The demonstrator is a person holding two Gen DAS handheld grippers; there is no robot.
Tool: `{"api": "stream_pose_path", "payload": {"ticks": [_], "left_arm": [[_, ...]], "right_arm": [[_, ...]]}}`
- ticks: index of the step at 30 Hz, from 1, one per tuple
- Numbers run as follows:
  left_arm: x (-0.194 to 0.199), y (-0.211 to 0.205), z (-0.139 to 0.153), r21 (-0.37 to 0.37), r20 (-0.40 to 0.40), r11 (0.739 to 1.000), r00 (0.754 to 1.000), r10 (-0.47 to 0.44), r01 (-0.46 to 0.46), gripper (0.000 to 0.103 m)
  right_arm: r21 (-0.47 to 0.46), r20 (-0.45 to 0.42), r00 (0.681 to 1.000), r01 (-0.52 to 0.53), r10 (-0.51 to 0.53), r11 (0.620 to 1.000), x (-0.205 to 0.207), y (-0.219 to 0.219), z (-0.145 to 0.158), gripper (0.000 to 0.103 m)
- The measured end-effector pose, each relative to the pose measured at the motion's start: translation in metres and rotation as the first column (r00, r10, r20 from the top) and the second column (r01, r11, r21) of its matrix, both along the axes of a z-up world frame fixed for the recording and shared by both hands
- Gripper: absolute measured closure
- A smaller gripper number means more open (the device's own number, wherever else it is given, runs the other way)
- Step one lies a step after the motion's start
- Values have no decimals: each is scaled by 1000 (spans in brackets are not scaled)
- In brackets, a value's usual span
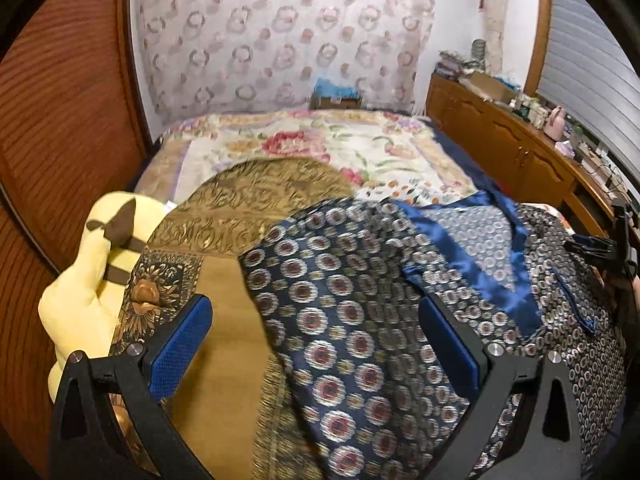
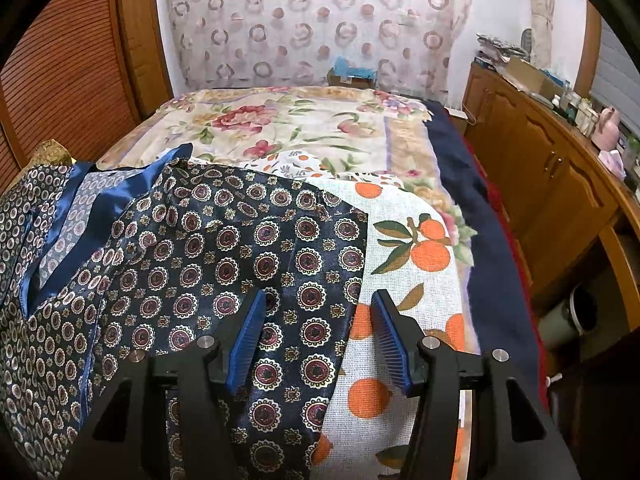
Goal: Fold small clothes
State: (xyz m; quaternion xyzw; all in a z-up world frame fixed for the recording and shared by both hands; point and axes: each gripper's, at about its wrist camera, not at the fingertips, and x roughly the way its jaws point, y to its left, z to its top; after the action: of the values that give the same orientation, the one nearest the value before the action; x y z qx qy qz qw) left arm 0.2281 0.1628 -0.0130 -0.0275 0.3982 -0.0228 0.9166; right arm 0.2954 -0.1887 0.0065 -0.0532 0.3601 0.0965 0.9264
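Observation:
A dark navy satin garment [image 1: 340, 320] with round medallion print and a blue satin collar [image 1: 460, 272] lies spread on the bed. My left gripper [image 1: 316, 308] hovers over its left part with jaws wide apart and nothing pinched. The same garment [image 2: 224, 248] fills the left of the right wrist view. My right gripper [image 2: 319, 298] stands half open above the garment's right edge, its blue pads [image 2: 248, 336] not pressing the cloth. The right gripper's black body [image 1: 612, 244] shows at the right edge of the left wrist view.
The garment lies partly on a white cloth with orange fruit print [image 2: 404, 256], over a floral bedspread [image 2: 280, 128]. A gold brocade cushion [image 1: 248, 200] and a yellow plush toy [image 1: 88, 292] sit at the left. A wooden cabinet [image 2: 540, 168] runs along the right; a navy blanket [image 2: 484, 220] hangs off the bed's edge.

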Motion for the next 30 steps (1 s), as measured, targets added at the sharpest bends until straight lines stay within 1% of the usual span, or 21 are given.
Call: {"api": "stream_pose_path", "payload": {"ticks": [1,2,3,5,6,8,9,10,12,15,19,20,21,22,23,24,25,27,30], "left_arm": [[2,2,-1,-9,-11,1000,1000,-2,1,0],[6,6,-4,-23,-26,1000,1000,-4,3,5],[8,8,-5,-31,-40,1000,999,-5,4,13],[13,13,-10,-68,-66,998,998,-12,7,22],[13,14,-11,-77,-72,997,997,-9,4,24],[15,18,-13,-119,-83,993,996,-20,10,27],[16,21,-14,-144,-92,989,996,-20,7,31],[17,23,-16,-155,-99,988,995,-13,-3,34],[19,25,-18,-160,-112,987,994,-7,-11,44],[21,25,-20,-164,-112,986,994,-16,-2,47],[24,27,-21,-166,-113,986,993,-15,-4,48],[25,26,-21,-160,-112,987,994,-12,-6,51],[27,26,-20,-147,-111,989,994,-12,-4,63],[27,25,-20,-131,-108,991,994,-12,-2,72],[27,25,-19,-128,-104,992,994,-16,2,90],[26,24,-17,-143,-96,990,995,-29,15,95],[24,22,-13,-154,-78,988,996,-41,29,96],[18,16,-4,-144,-38,989,998,-50,44,97],[9,4,7,-149,5,986,997,-73,73,98]], "right_arm": [[-1,0,1000,0,0,1000,0,0,0,46],[0,0,1000,0,0,1000,0,0,0,46],[0,0,1000,0,0,1000,0,-1,0,46],[2,0,1000,-1,1,1000,0,-1,0,46],[2,0,1000,-1,1,1000,-1,-1,0,46],[2,0,1000,-1,1,1000,-1,-1,0,46],[2,0,1000,-1,1,1000,-1,-1,0,45],[2,0,1000,-1,1,1000,-1,-1,0,45],[2,0,1000,-1,1,1000,0,-1,0,45],[2,0,1000,-1,1,1000,0,-1,0,45],[0,1,1000,0,0,1000,-1,0,0,45],[0,1,1000,0,0,1000,0,-1,0,45],[1,1,1000,-1,1,1000,0,-1,0,45],[1,0,1000,-1,1,1000,0,-1,0,45],[1,0,1000,-1,1,1000,0,-1,0,45],[1,0,1000,-1,1,1000,0,-1,0,45],[1,0,1000,-1,1,1000,0,0,0,45],[1,1,1000,-1,1,1000,0,-1,0,45],[-1,1,1000,-7,7,1000,0,0,0,45]]}}
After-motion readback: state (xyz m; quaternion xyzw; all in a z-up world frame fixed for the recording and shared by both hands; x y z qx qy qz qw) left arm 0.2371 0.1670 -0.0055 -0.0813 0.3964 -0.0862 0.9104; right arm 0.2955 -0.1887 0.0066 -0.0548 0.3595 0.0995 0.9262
